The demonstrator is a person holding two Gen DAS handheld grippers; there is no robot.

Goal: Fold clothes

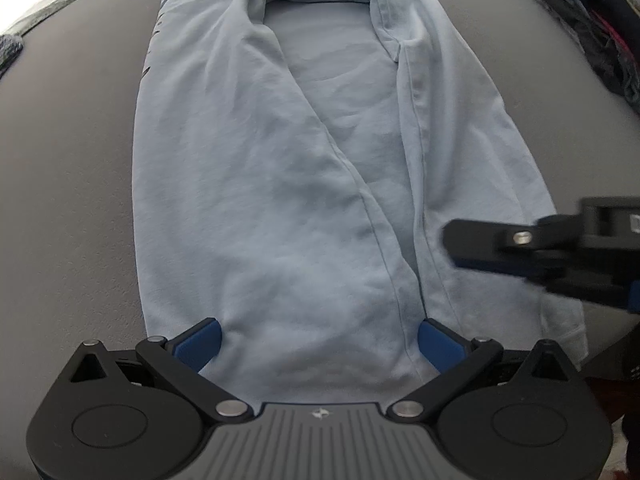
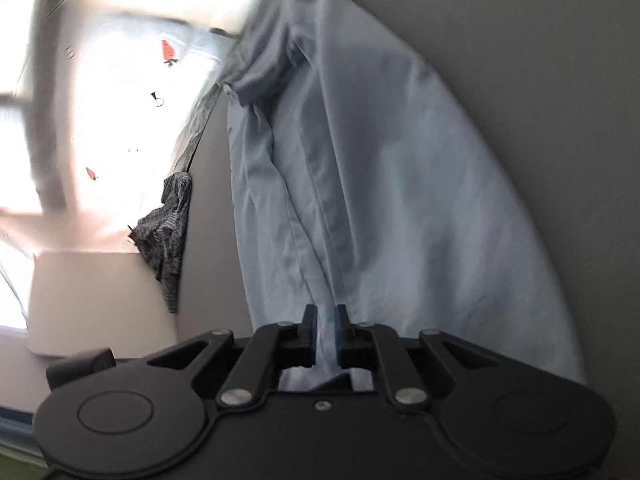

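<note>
A light blue shirt (image 1: 288,168) lies lengthwise on a grey surface (image 1: 72,168), both long sides folded in over the middle. My left gripper (image 1: 319,340) is open, its blue pads wide apart over the near hem, holding nothing. My right gripper (image 1: 452,246) comes in from the right over the shirt's right edge. In the right wrist view my right gripper (image 2: 325,324) is shut on a fold of the blue shirt (image 2: 360,184), with fabric pinched between the fingers.
A pile of dark clothes (image 1: 600,36) lies at the far right. A dark checked garment (image 2: 168,232) hangs at the surface's edge beside a white box (image 2: 96,304). A bright window (image 2: 100,100) is behind.
</note>
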